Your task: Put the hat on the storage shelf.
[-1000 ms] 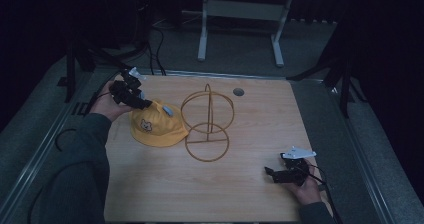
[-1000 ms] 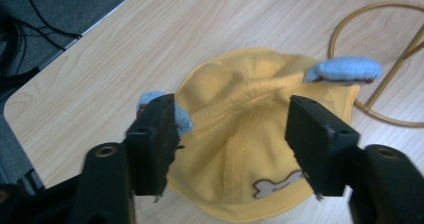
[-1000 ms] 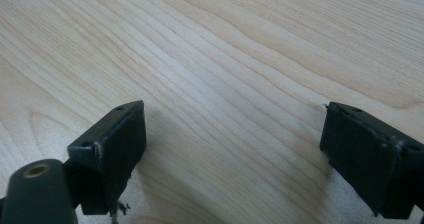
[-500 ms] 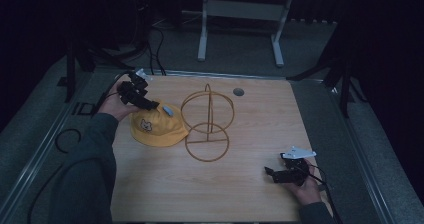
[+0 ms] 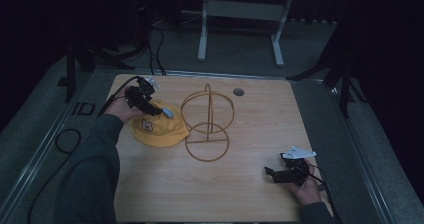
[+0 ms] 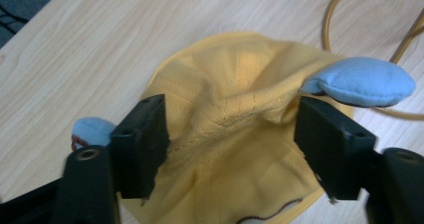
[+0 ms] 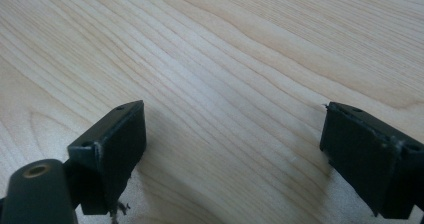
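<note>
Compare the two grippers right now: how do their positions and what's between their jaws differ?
The left gripper is at the table's far left, over the yellow hat; the right gripper is at the near right over bare table. In its own view the left gripper's jaws straddle the hat's crown, not yet closed on it; the right's span only wood. Both are open.

The hat's (image 6: 235,134) lower edge was cut off at the left gripper view's bottom; its emblem (image 5: 146,125) was too small to read. One jaw half hid a blue ear (image 6: 90,131).
</note>
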{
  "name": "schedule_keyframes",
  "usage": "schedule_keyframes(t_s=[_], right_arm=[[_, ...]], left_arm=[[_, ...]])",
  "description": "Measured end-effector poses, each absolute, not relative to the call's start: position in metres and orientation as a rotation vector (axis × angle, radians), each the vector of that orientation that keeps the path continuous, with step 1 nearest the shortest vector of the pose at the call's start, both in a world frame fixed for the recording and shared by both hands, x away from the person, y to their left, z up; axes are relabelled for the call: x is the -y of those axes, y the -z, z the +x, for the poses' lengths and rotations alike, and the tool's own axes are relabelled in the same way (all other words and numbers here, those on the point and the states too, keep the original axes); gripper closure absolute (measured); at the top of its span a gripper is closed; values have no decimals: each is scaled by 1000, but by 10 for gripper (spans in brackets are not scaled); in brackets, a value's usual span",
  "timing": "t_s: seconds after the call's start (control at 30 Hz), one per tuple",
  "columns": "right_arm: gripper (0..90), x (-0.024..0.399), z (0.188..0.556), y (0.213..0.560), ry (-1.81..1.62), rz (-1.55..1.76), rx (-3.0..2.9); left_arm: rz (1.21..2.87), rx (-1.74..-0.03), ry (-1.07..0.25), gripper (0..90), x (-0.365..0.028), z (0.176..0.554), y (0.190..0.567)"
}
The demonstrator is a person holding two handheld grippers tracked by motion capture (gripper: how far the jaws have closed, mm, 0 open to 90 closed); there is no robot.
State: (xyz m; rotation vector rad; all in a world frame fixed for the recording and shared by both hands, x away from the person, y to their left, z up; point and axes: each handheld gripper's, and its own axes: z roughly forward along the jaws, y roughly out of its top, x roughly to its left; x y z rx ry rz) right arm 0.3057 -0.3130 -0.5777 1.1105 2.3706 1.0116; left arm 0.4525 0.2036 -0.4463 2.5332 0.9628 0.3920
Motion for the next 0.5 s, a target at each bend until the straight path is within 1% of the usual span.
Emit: schedule_keyframes(t_s=[0.1,0.13,0.17,0.2,0.27,0.3,0.33,0.4,0.43,0.5], right_arm=[[110,313,306,578,-1012,1109,-2370],[110,313,306,578,-1012,1109,-2370],[111,313,306,578,-1012,1110,-2371],[111,313,306,578,-1012,1110,-2371],[111,313,306,578,-1012,1110,-2371],[111,313,306,578,-1012,1110,-2371],[111,313,306,578,-1012,1110,-2371],[111,313,306,578,-1012,1110,-2371],[111,313,306,578,-1012,1110,-2370],[111,313,306,578,-1012,1110,-2371]], left_arm=[[2544,-967,-408,426,-202,452,448],[2552,-962,-416,426,-202,452,449],[2560,-958,-432,541,-201,451,449],[2568,-951,-434,541,-200,451,450],[2579,-942,-452,639,-199,450,451],[2584,-941,-456,717,-199,450,451],[2589,-943,-470,717,-199,449,450],[2596,-950,-472,809,-200,449,449],[2596,-950,-472,829,-200,449,449],[2600,-956,-462,839,-203,448,447]])
